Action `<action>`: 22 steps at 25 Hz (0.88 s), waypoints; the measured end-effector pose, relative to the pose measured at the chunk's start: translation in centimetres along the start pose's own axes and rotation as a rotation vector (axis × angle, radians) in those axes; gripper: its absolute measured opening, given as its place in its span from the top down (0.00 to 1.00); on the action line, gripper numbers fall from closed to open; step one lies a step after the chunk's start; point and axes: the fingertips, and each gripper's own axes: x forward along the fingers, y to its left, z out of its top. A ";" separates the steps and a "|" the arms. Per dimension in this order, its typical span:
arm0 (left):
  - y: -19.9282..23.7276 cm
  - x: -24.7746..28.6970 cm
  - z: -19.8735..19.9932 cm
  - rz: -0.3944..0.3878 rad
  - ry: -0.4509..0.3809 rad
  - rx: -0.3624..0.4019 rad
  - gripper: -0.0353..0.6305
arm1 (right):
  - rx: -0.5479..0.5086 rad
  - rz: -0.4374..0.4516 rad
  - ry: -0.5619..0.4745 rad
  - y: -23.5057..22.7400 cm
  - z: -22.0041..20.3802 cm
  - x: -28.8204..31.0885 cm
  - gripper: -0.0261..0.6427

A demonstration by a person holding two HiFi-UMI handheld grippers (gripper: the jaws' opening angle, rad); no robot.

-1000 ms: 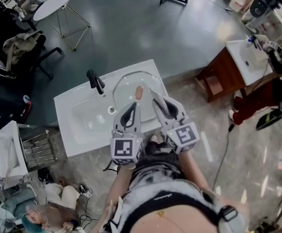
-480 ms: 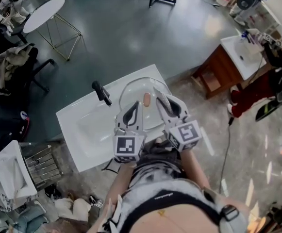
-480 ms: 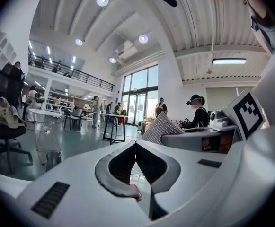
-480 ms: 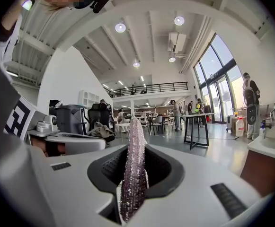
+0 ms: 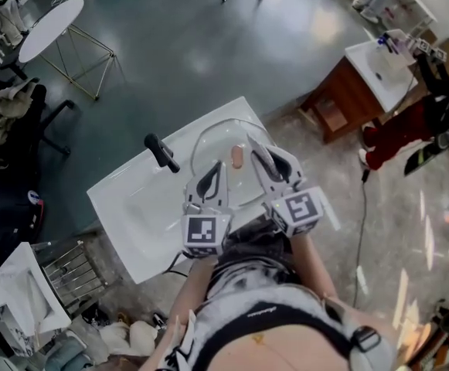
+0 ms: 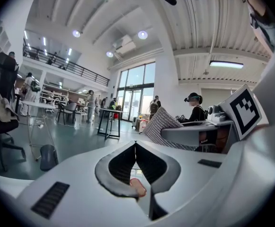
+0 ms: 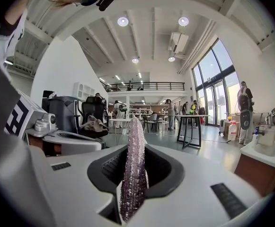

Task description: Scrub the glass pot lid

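Glass shows clear in the white sink [image 5: 127, 207]: the glass pot lid [image 5: 211, 141] is seen to the right of the black faucet [image 5: 159, 152], with its pinkish knob [image 5: 237, 157] further right of the faucet again. Measured against the faucet, the lid is judged to have kept its place over the last second. What has changed is the grippers, which have both been carried forward and a little lower over the lid, while the head view itself has swung.

The left gripper [image 5: 213, 170] is held on the side of the knob nearer the faucet, with its jaws brought together. The knob is glimpsed through the slot behind the tips, and whether the lid's rim is nipped there cannot be told.

The right gripper [image 5: 256, 151], on the far side of the knob from the faucet, is clamped on a glittery mauve scrubber [image 7: 133, 169]. The scrubber stands upright between the pads and pokes out past them, and that gripper's tip is now just beside the knob. No change in either grip is seen.

The approach is judged nearly finished. Contact between scrubber and glass is not shown, and the scrubbing strokes are still to be made.
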 end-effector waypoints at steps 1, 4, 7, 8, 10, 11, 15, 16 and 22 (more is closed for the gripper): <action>0.0 0.3 -0.1 0.002 0.000 -0.004 0.94 | -0.014 0.001 -0.001 -0.3 0.1 0.1 0.83; 0.3 1.2 -0.1 0.024 0.000 -0.011 0.94 | -0.042 0.004 0.000 -1.6 0.1 0.7 0.83; 0.3 2.3 0.2 0.051 0.008 -0.010 0.94 | -0.031 0.036 0.005 -2.3 0.2 1.2 0.83; 0.2 2.6 0.2 0.059 0.014 -0.010 0.94 | -0.025 0.050 0.010 -2.5 0.2 1.4 0.83; -0.1 3.2 0.1 0.076 0.034 -0.014 0.94 | -0.014 0.078 0.026 -2.9 0.1 1.7 0.83; -0.2 3.5 -0.1 0.084 0.042 -0.013 0.94 | -0.006 0.091 0.035 -3.1 -0.1 1.9 0.83; -0.4 4.8 -1.0 0.112 0.063 -0.013 0.94 | -0.003 0.128 0.055 -4.0 -1.0 2.6 0.83; -0.5 5.0 -1.3 0.117 0.071 -0.014 0.94 | -0.007 0.134 0.062 -4.2 -1.3 2.7 0.83; -0.8 6.3 -3.0 0.140 0.118 -0.043 0.92 | -0.013 0.149 0.095 -5.6 -3.1 3.2 0.83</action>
